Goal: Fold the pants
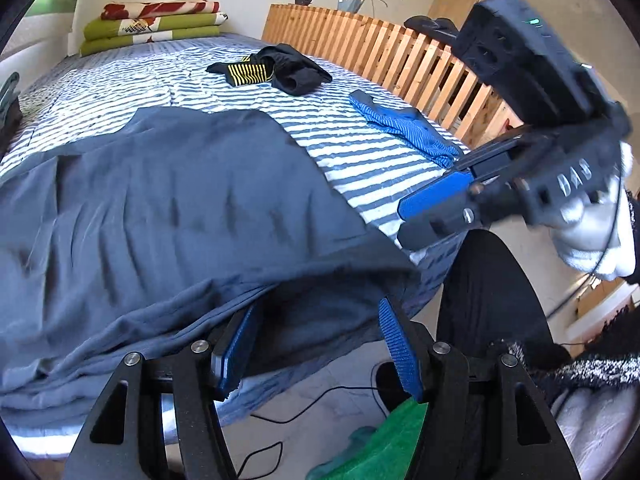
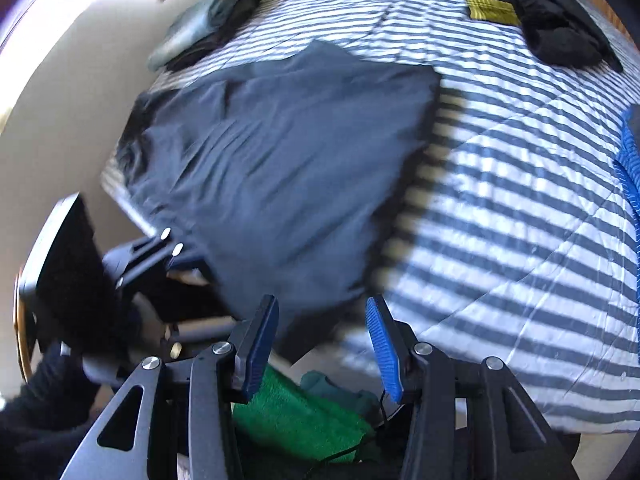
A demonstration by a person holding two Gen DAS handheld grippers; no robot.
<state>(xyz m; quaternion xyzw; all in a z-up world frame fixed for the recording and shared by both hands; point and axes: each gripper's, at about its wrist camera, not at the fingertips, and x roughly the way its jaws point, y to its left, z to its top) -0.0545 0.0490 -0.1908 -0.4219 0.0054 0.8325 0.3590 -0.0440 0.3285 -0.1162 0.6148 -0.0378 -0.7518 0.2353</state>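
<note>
Covering most of both views, a bed (image 1: 360, 152) with a blue-and-white striped cover carries everything else, and a slatted wooden rail (image 1: 384, 52) runs along its far side. On the near half of the bed lie the pants (image 1: 172, 208), a broad spread of dark blue-grey cloth; their near edge is rumpled and hangs over the mattress edge toward the floor. Folded blankets (image 1: 154, 24) in green, red and cream are stacked at the far end by the wall. A black garment with a yellow striped band (image 1: 276, 68) lies well beyond the pants, and a blue striped piece of clothing (image 1: 404, 128) lies near the rail. In the right wrist view, a grey-green and black bundle (image 2: 204, 24) rests by the far-left edge of the bed. Below, on the floor, sits a bright green cloth (image 2: 304, 412) with a thin black cable (image 1: 320, 396) close by.

The left gripper (image 1: 316, 344) stands open at the bed's edge, its jaws well apart; the left finger (image 1: 236, 344) lies against or under the hanging cloth, but the pads do not press on it. The right gripper (image 2: 324, 340) is also open, hovering at the corner of the pants with nothing clamped. A white-gloved hand (image 1: 592, 232) holds that right gripper, seen blurred from the left wrist camera.
</note>
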